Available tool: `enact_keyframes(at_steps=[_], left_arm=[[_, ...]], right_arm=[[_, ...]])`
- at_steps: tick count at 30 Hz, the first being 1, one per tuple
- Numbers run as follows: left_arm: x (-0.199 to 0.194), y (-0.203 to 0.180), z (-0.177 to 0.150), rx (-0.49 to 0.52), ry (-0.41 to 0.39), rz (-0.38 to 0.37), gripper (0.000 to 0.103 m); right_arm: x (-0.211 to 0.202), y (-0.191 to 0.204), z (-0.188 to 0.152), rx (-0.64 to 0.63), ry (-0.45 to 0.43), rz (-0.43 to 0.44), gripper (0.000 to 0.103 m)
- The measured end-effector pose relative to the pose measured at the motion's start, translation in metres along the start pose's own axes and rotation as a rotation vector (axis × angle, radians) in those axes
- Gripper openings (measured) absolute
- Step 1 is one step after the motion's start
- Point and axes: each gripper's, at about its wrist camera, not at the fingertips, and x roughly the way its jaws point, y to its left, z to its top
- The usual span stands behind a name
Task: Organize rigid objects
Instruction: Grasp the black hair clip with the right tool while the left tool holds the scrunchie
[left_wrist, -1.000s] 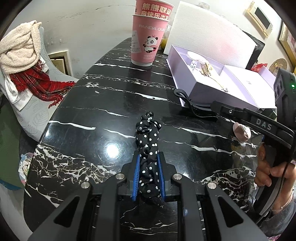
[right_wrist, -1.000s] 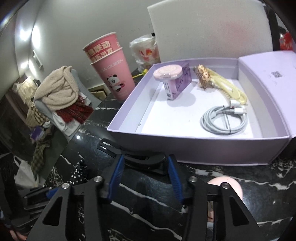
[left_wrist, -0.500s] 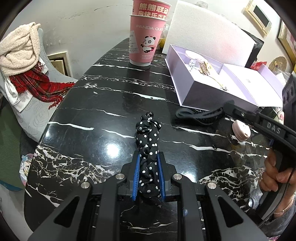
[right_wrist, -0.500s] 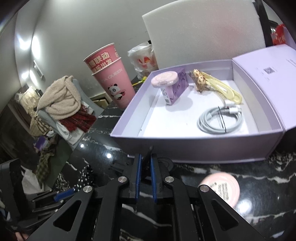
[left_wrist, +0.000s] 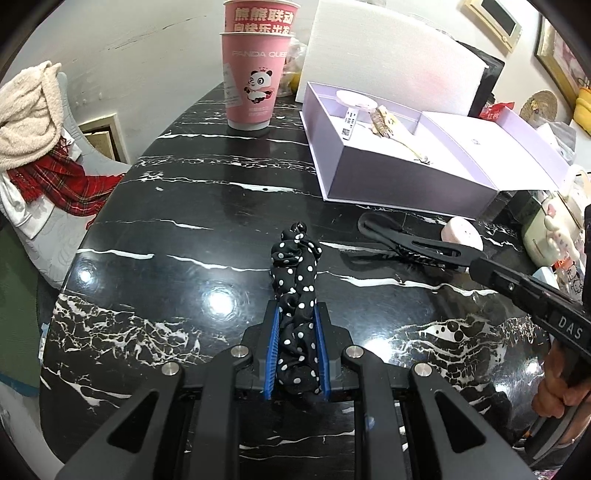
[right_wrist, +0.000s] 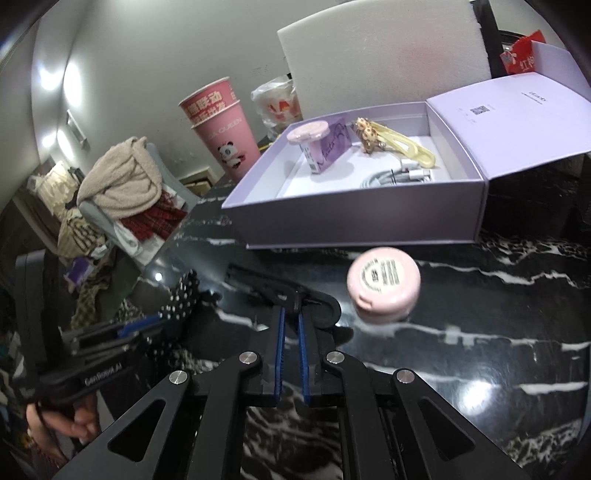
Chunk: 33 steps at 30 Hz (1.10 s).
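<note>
On the black desk (left_wrist: 177, 206), the right tongs (right_wrist: 290, 317) pinch the near end of a long black hair clip (right_wrist: 280, 291). The clip points away toward the purple box (right_wrist: 354, 218), which sits just past it. The left tongs (left_wrist: 295, 325) point down, squeezing a dotted scrunchie (left_wrist: 295, 280).

Two pink paper cups (left_wrist: 254, 88) stand nested at 12 o'clock. One open lilac box (right_wrist: 354, 225) lies at 1 o'clock. One polka-dot scrunchie (left_wrist: 297, 295), one black hair clip (right_wrist: 284, 295) and two round pink cases, one (right_wrist: 383, 282) on the table and one (right_wrist: 308, 132) in the box, make up the rest.
</note>
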Motion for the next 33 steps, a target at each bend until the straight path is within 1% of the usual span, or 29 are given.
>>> enact_keyframes(at_steps=[1,2,3,4,5,6,9,11,14,18,19,21,24,25,27,28,29,33], left_arm=[[0.0,0.0,0.0,0.0,0.0,0.0,0.018],[0.0,0.0,0.0,-0.001,-0.001,0.0,0.018],[-0.001,-0.001,-0.001,-0.002,-0.001,-0.001,0.018],[-0.001,-0.001,-0.001,-0.004,-0.002,-0.001,0.018],[-0.002,-0.001,-0.001,-0.005,-0.002,-0.001,0.018],[-0.002,-0.001,-0.001,-0.006,-0.003,-0.001,0.018],[-0.002,-0.001,-0.001,-0.003,-0.003,-0.002,0.018],[0.0,-0.002,-0.001,0.002,-0.001,-0.002,0.018],[0.002,-0.004,-0.001,0.005,0.003,-0.001,0.018],[0.002,-0.002,0.001,-0.006,0.004,-0.006,0.018],[0.002,-0.002,0.001,-0.008,0.005,-0.005,0.018],[0.002,-0.001,0.0,-0.012,0.006,-0.007,0.018],[0.002,0.0,0.0,-0.013,0.005,-0.008,0.018],[0.002,0.0,0.0,-0.013,0.005,-0.008,0.018],[0.002,0.0,0.0,-0.014,0.005,-0.01,0.018],[0.002,0.0,0.0,-0.015,0.005,-0.011,0.018],[0.002,0.0,0.0,-0.014,0.004,-0.011,0.018],[0.002,-0.001,0.001,-0.012,0.003,-0.008,0.018]], right_arm=[[0.0,-0.001,-0.001,-0.004,0.01,0.002,0.01],[0.0,0.0,-0.001,-0.011,0.024,-0.001,0.021],[-0.001,0.001,-0.002,-0.023,0.041,-0.006,0.028],[-0.003,0.002,-0.003,-0.032,0.045,-0.003,0.042],[-0.005,0.003,-0.005,-0.042,0.044,0.001,0.046],[-0.007,0.004,-0.006,-0.056,0.043,0.001,0.046],[-0.012,0.009,-0.007,-0.11,0.032,-0.037,0.048],[-0.011,0.012,-0.004,-0.158,0.015,-0.053,0.053],[0.0,0.015,0.005,-0.209,0.02,-0.047,0.053],[0.026,0.019,0.012,-0.274,0.083,-0.065,0.053],[0.032,0.02,0.013,-0.286,0.102,-0.058,0.053],[0.039,0.021,0.013,-0.304,0.115,-0.049,0.053],[0.049,0.019,0.014,-0.318,0.142,-0.072,0.052],[0.05,0.019,0.014,-0.322,0.134,-0.074,0.049],[0.051,0.02,0.015,-0.339,0.134,-0.093,0.038],[0.051,0.021,0.015,-0.349,0.136,-0.107,0.027],[0.051,0.022,0.014,-0.359,0.137,-0.113,0.023],[0.047,0.023,0.013,-0.361,0.138,-0.115,0.023]])
